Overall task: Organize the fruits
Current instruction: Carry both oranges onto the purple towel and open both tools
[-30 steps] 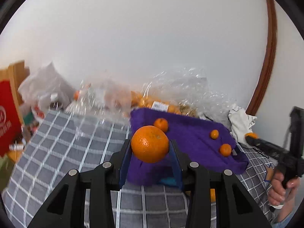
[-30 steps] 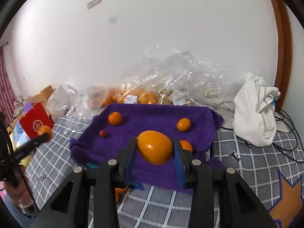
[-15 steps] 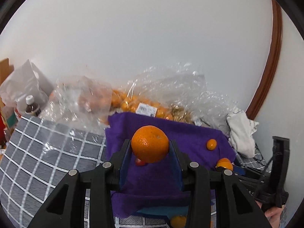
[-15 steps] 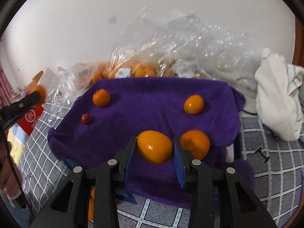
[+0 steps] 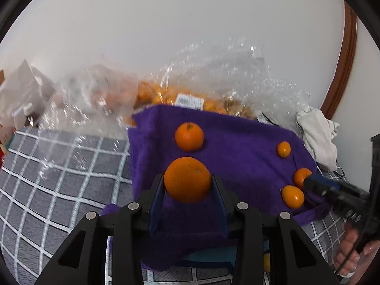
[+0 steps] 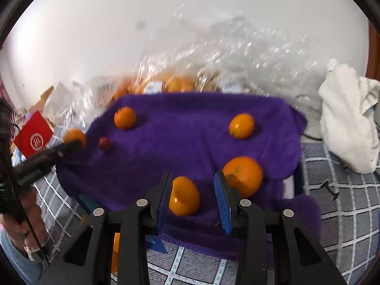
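Two grippers are working over the purple towel. My left gripper is clamping a round orange between its pads, holding it above the towel's near left part. My right gripper is standing with its jaws parted; an oval orange fruit is lying on the towel's near edge between them, touching the left pad, with a gap to the right one.

My left camera is showing a tangerine resting on the towel beyond the held orange, and the right gripper reaching in from the towel's right side beside two more fruits. It is not showing the small red fruit, which only my right camera is catching, near the towel's left edge.

My right camera is also showing a bigger orange just right of the open jaws, and a white cloth heaped off the towel's right side. Clear plastic bags of fruit are piling up behind the towel in both views.
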Demonstrator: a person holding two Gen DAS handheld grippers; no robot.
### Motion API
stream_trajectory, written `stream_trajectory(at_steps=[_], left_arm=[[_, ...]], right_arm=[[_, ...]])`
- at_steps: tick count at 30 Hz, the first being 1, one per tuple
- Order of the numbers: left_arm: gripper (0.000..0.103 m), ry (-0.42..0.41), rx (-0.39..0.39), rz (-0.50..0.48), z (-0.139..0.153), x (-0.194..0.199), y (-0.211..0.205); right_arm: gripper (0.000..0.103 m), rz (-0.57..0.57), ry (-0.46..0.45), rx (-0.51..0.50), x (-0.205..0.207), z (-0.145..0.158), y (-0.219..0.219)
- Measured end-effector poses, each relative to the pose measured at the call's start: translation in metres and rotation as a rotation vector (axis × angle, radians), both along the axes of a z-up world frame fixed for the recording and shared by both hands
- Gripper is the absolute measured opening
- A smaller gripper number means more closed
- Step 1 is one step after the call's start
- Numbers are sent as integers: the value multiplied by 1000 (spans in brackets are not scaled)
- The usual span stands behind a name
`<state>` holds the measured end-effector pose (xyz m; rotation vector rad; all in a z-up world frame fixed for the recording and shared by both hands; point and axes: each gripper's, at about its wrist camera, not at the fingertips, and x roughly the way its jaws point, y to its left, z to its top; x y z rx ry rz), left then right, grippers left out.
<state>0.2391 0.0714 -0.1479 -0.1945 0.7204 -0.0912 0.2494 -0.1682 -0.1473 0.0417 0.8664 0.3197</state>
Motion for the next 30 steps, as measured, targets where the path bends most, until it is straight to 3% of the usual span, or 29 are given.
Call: stream_trajectory(at_steps=[5, 10, 16, 18, 22, 24, 30], left_arm=[[37, 37, 21, -18, -8, 6, -9], [38, 52, 63, -30, -14, 7, -18], [38, 63, 92, -26, -18, 11, -20], [38, 66, 92, -26, -19, 11, -19], [39, 70, 99, -27, -18, 10, -20], [50, 63, 81, -29, -17, 11, -19], [51, 37, 70, 0, -11, 5, -15]], right_arm=[[47, -68, -54, 22, -8, 16, -18], [67, -136, -81, 19, -8, 27, -33], [73, -226, -91, -74, -5, 26, -36], [83, -264, -124, -77, -9, 26, -38], [83, -265, -149, -30, -14, 28, -44], [83, -257, -139, -21, -13, 27, -43], [83, -211, -110, -87, -10, 23, -29]])
